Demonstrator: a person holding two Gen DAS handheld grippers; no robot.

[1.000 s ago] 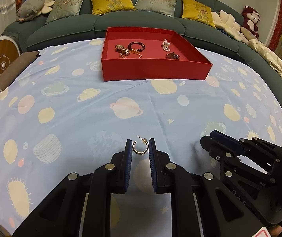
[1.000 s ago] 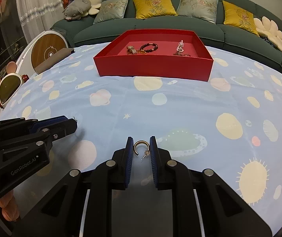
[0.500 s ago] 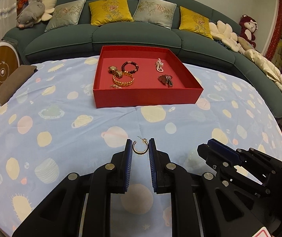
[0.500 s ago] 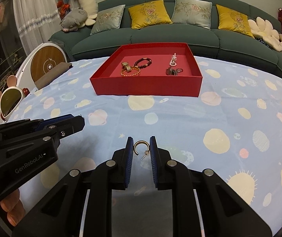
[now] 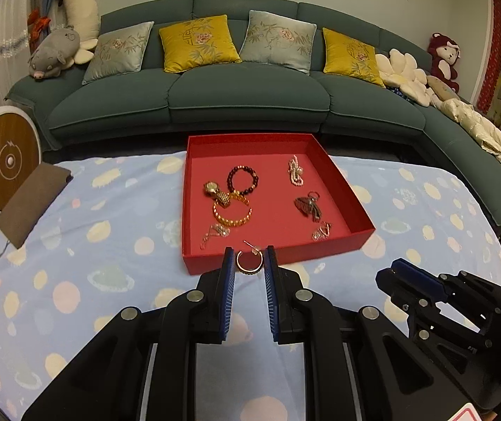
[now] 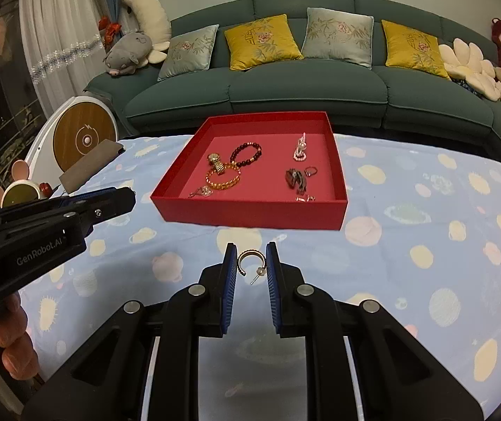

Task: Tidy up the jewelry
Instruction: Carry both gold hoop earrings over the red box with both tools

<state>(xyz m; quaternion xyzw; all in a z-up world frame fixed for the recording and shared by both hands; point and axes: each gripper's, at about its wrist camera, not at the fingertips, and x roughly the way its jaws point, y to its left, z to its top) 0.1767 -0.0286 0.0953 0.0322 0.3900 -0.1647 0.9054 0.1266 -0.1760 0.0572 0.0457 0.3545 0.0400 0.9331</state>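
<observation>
My left gripper [image 5: 249, 263] is shut on a gold hoop earring [image 5: 249, 265] and holds it in the air at the near wall of the red tray [image 5: 278, 254]. My right gripper [image 6: 252, 263] is shut on a second gold hoop earring [image 6: 250, 262] above the cloth, short of the red tray [image 6: 250, 215]. The tray holds a gold watch [image 5: 217, 193], a dark bead bracelet [image 5: 242, 179], a gold bangle [image 5: 232, 215], a pearl piece [image 5: 295, 175], a dark brooch [image 5: 307, 206] and small chains. The right gripper also shows at the lower right of the left wrist view [image 5: 395, 273].
A blue planet-print cloth [image 6: 425, 245] covers the table. A brown pouch [image 5: 31, 201] lies at its left edge beside a round white-and-wood device [image 5: 6, 161]. A green sofa [image 5: 250, 94] with cushions and plush toys stands behind the table. A mouse-ear mirror [image 6: 19, 193] sits at the left.
Both grippers have risen and moved toward the red tray, each still holding its earring. The left one now reaches the tray's near wall.
</observation>
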